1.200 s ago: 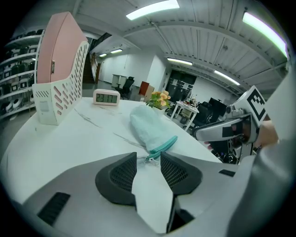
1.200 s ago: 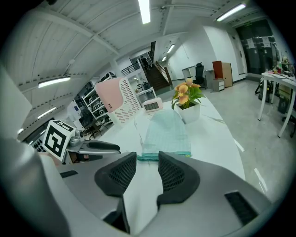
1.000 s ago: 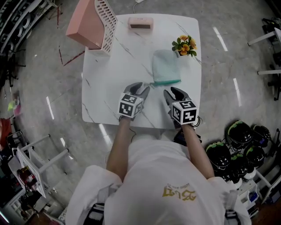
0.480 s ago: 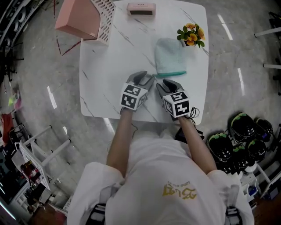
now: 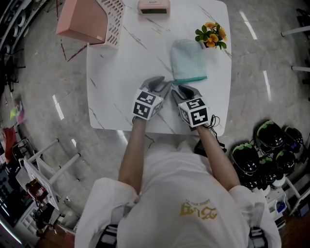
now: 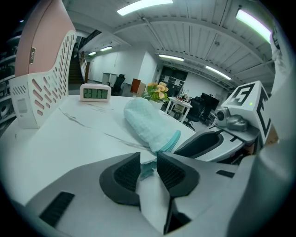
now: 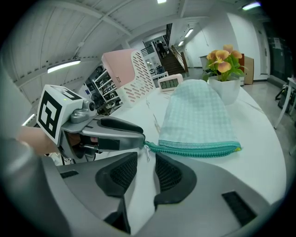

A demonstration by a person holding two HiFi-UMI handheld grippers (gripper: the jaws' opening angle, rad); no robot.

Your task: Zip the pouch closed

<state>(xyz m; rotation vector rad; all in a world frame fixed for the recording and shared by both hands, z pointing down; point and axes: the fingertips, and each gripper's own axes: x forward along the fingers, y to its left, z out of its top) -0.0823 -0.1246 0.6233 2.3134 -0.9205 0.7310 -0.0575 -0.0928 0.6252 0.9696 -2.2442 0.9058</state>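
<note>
white marbled table (image 5: 111, 87), four things on it
pink basket (image 5: 92, 22) far left, clock (image 5: 153, 7) at the far edge, potted flowers (image 5: 211, 35) far right, teal pouch (image 5: 188, 60) beside them.

White marble-look table (image 5: 109, 68) under left tool (image 5: 161, 83) and right tool (image 5: 182, 90). Grey polished floor (image 5: 43, 111) all round, with light streaks on it. Black-and-green helmets (image 5: 264, 155) on the floor, right of and behind right tool. Wire rack (image 5: 34, 179) on the floor, left of and behind left tool. Ribbed ceiling (image 6: 199, 41) with strip lights (image 6: 144, 6). Office chairs (image 6: 203, 104) far ahead of left tool.
</note>
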